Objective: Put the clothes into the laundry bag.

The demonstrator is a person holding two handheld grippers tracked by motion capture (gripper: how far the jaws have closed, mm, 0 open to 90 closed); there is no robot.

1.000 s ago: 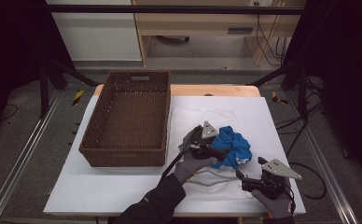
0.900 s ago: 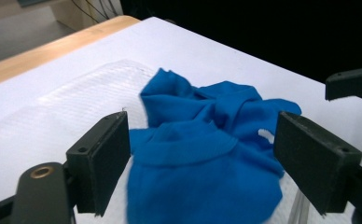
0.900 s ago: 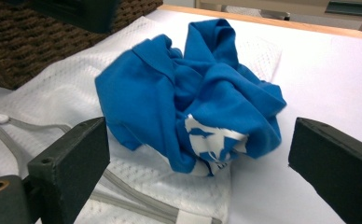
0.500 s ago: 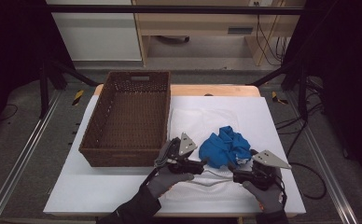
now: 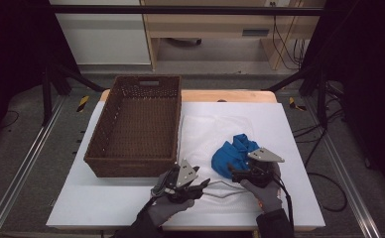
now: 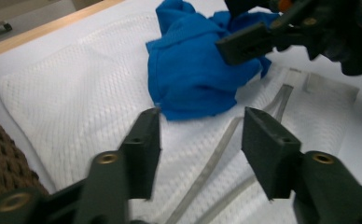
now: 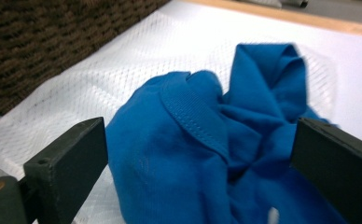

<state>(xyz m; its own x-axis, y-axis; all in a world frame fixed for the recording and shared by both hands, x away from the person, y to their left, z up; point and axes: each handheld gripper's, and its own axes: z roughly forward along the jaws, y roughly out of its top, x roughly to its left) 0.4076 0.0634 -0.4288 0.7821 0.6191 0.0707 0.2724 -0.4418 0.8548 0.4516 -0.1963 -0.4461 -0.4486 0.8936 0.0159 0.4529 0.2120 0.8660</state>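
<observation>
On the white table [image 5: 131, 198], near its front edge, two gloved hands each hold a gripper. Left gripper [image 5: 204, 184] sits low at front centre, jaws spread wide with nothing between them; in the left gripper view they frame white mesh fabric [image 6: 76, 93] and a pale grey strap [image 6: 216, 154] running across it. Right gripper [image 5: 234, 174] sits just right of it, at the near edge of a crumpled blue cloth [image 5: 234, 154]. In the right gripper view its jaws stand wide apart, one to each side of the blue cloth [image 7: 216, 163], a stitched hem visible on the bunched folds; whether either jaw touches the cloth cannot be told. The left gripper view shows the other gripper's jaw against the far side of the cloth [image 6: 193, 70]. Cloth lies on the mesh fabric [image 5: 205, 129], right of centre. Brown wicker basket [image 5: 111, 124] stands to the left of the mesh, well back from the grippers, nothing seen inside. Dark floor and cables lie beyond the table.
</observation>
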